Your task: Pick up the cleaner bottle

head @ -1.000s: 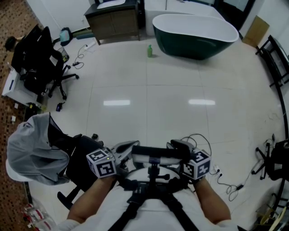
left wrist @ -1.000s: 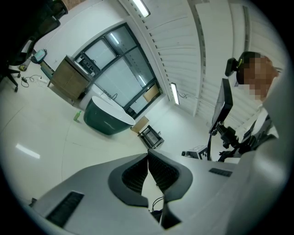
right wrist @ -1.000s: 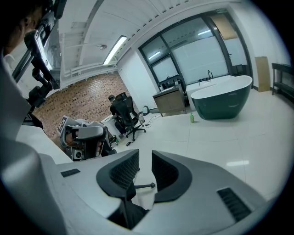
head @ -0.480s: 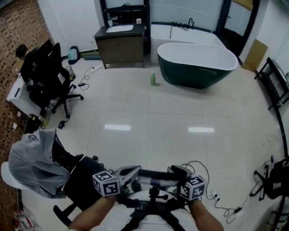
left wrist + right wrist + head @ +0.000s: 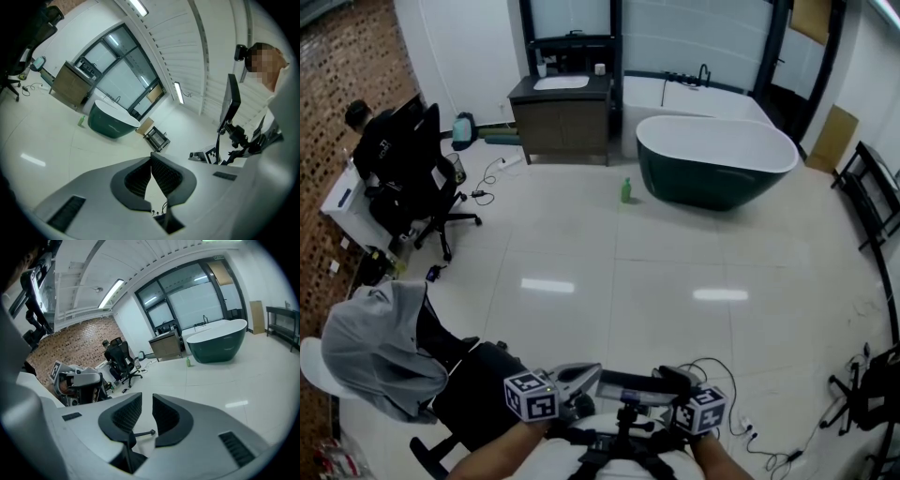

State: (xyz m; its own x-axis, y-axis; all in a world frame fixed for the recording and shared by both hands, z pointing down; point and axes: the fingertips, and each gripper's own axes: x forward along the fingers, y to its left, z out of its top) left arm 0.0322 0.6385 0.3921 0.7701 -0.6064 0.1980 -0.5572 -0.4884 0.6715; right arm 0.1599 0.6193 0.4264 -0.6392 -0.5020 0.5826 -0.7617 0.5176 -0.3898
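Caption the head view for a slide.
The left gripper and right gripper hover empty in the foreground; the green cleaner bottle stands far across the floor, beside the bathtub.

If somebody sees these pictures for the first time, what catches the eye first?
Probably the big dark green bathtub, white inside, at the far side of the room. Then the small green cleaner bottle, upright on the pale floor near the tub's left end, and the grey garment draped over a chair at lower left.

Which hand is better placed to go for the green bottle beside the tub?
Right, marginally: the right claw stands open and empty, while the left claw is shut. The cleaner bottle stands far from both.
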